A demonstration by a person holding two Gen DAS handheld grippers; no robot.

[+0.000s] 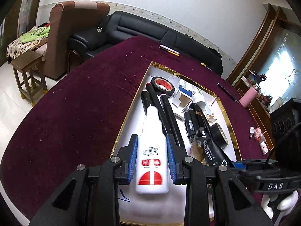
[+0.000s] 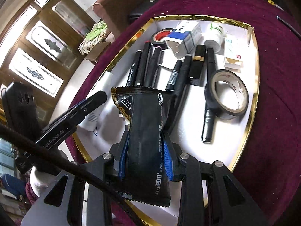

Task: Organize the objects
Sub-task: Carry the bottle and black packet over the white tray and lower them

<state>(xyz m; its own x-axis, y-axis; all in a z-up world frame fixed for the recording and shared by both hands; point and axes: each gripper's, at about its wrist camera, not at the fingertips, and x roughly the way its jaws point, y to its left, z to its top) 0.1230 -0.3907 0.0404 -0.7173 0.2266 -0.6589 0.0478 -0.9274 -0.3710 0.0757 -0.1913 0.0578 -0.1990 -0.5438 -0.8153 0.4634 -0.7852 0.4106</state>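
Left tool [image 1: 152, 157]: closed on the white bottle [image 1: 152, 156], blue pads pressing its two sides; it points steeply down over the near end of the tray.
White bottle: held nozzle-forward, red label up, above the tray's white floor beside the black markers [image 1: 163, 111].
Right tool [image 2: 145, 157]: clamped on the black sachet [image 2: 145, 131], a flat foil pack with white print that stands up between the blue pads; it also tilts steeply down over the tray, just to the right of the left tool.
Hands: a white-gloved hand [image 1: 280, 201] grips the right tool's handle at the lower right of the left wrist view.
Tray [image 1: 131, 111]: shallow, white inside, gold rim, lying on the worktop.
Tray contents, left to right: black markers in a row, a red-cored roll of black tape [image 1: 162, 85], a blue and white carton [image 2: 185, 33], a small white jar [image 2: 214, 35], more black pens, a wide roll of black tape [image 2: 228, 95].
Worktop [image 1: 75, 113]: round, covered in dark maroon cloth; a pen lies near its far edge.
Room: black leather sofa [image 1: 143, 30] behind the worktop, brown armchair and a wooden stool [image 1: 28, 75] at left, wooden cabinet at right.
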